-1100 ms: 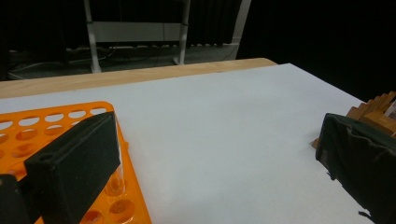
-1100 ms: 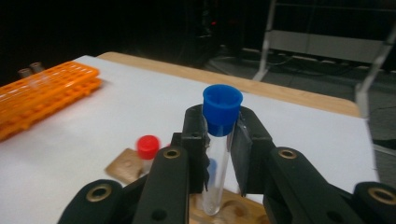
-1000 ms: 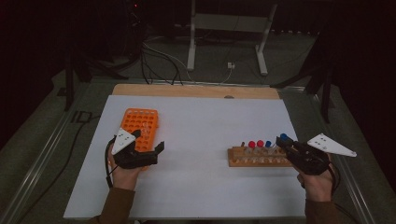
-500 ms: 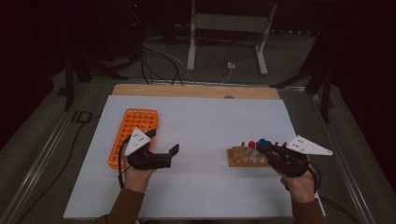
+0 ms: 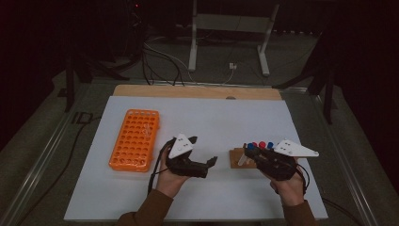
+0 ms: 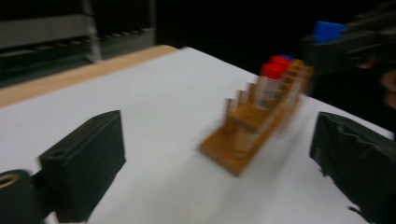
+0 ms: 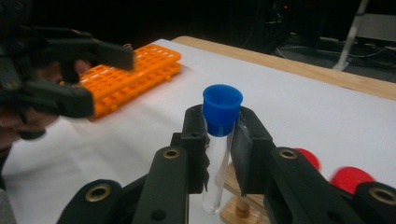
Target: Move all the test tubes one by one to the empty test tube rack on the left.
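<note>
Far left on the white counter (image 5: 108, 197): orange rack (image 5: 135, 139), lying flat, holes up, well apart from the rest; seen again beyond the other tool in the right gripper view (image 7: 135, 74).

Just right of the rack, near the counter's middle: left hand-held gripper (image 5: 207, 157), held in the left hand (image 5: 170, 178), jaws spread wide and empty, pointing right toward the wooden rack. In its own view, jaws standing far apart at either edge (image 6: 219, 158), bare white surface between them.

Right of centre: wooden rack (image 5: 237, 157), a stepped stand (image 6: 250, 126), blurred in the left gripper view, carrying red-capped tubes (image 6: 272, 79); red caps (image 5: 262, 144) lined up along its top in the high view.

Over the wooden rack's near side: right hand-held gripper (image 5: 249, 153), held in the right hand (image 5: 287, 183), jaws closed on a clear tube (image 7: 217, 154) with a blue cap (image 7: 222, 109). Tube upright between the jaws (image 7: 219, 140), cap clear above them, lower end hanging above the wooden rack (image 7: 238, 210), apparently clear of it. Two red caps (image 7: 348, 177) low at right in that view, blurred.

Far edge: bare wood strip (image 5: 197, 92) along the counter.
</note>
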### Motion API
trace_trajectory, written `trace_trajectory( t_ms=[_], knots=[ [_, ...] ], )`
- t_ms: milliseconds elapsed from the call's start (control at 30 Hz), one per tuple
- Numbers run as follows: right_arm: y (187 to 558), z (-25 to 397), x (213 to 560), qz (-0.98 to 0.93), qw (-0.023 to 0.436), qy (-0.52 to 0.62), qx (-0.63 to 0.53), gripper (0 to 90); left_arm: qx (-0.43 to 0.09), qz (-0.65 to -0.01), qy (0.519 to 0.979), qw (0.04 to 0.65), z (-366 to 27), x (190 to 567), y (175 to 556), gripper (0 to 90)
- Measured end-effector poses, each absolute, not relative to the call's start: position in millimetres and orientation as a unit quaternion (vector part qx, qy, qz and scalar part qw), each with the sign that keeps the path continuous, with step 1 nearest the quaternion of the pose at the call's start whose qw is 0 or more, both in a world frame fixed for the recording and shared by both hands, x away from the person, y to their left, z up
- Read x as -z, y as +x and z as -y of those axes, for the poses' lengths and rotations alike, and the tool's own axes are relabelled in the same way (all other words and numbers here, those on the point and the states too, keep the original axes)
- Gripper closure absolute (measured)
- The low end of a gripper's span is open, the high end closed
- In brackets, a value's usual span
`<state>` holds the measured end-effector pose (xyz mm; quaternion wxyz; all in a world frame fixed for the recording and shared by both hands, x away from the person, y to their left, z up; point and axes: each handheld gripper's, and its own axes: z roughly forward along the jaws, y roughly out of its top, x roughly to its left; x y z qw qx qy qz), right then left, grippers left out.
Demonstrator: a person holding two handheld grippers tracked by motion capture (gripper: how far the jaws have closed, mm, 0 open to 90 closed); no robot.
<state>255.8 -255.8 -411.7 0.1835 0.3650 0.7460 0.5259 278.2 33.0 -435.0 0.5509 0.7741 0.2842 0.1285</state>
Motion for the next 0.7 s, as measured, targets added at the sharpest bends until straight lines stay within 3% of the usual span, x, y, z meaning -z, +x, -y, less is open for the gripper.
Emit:
trace_trajectory(
  t_ms=[333, 700],
  knots=[
    [254.1, 240.3, 413.1, -0.757, 0.168, 0.348, -0.527, 76.3, -0.106, -0.247, 0.804, 0.530, 13.2, 443.7, 274.4, 18.7],
    [254.0, 228.1, 419.2, -0.768, 0.146, 0.339, -0.524, 76.3, -0.097, -0.227, 0.815, 0.525, 20.0, 446.6, 273.6, 68.1]
  ],
)
